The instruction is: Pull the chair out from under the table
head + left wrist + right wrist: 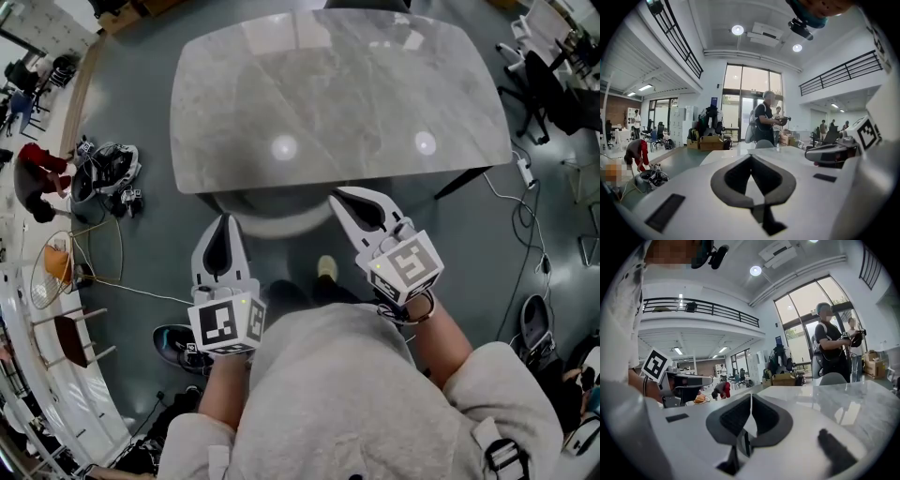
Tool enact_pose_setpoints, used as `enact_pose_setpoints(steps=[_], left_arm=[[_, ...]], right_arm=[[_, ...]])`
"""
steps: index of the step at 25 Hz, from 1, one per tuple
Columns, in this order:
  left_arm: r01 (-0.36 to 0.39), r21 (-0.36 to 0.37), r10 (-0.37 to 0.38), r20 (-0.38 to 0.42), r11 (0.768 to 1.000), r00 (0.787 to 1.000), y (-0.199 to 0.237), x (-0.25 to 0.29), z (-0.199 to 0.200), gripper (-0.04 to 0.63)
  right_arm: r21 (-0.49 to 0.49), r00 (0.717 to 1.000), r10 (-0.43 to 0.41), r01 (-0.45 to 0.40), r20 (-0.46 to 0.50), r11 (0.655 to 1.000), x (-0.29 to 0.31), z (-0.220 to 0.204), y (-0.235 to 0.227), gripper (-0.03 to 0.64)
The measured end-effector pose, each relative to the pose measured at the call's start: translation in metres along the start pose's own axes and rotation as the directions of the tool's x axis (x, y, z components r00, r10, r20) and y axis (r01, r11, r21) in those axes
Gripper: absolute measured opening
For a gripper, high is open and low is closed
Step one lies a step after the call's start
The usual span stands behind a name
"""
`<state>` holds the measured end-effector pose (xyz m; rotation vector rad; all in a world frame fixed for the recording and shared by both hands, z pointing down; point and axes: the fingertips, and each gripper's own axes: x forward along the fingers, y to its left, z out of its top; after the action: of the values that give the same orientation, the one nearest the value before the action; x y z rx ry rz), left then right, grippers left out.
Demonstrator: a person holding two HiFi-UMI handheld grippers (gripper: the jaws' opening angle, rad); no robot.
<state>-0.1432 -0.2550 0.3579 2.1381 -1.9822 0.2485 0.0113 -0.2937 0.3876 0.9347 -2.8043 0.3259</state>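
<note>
The chair is tucked under the near edge of the marble table; only the pale curved top of its back shows. My left gripper hovers just short of the back's left end, jaws shut and empty. My right gripper reaches the table edge over the back's right end, also shut with nothing in it. In the left gripper view the left gripper points level across the tabletop, and the right gripper is alongside. In the right gripper view the right gripper has its pads together.
A grey chair stands at the table's far side, with a standing person behind it. Gear and cables lie on the floor at left. Black office chairs and a cable are at right. My shoe is below the table edge.
</note>
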Motion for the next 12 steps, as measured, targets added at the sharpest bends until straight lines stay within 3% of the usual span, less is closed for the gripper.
enact_pose_setpoints(steps=[12], left_arm=[[0.064,0.068,-0.059,-0.079,0.996,0.995,0.004,0.011,-0.026,0.015]], right_arm=[[0.009,0.998,-0.011,0.012,-0.057,1.0,0.007,-0.017,-0.003,0.029]])
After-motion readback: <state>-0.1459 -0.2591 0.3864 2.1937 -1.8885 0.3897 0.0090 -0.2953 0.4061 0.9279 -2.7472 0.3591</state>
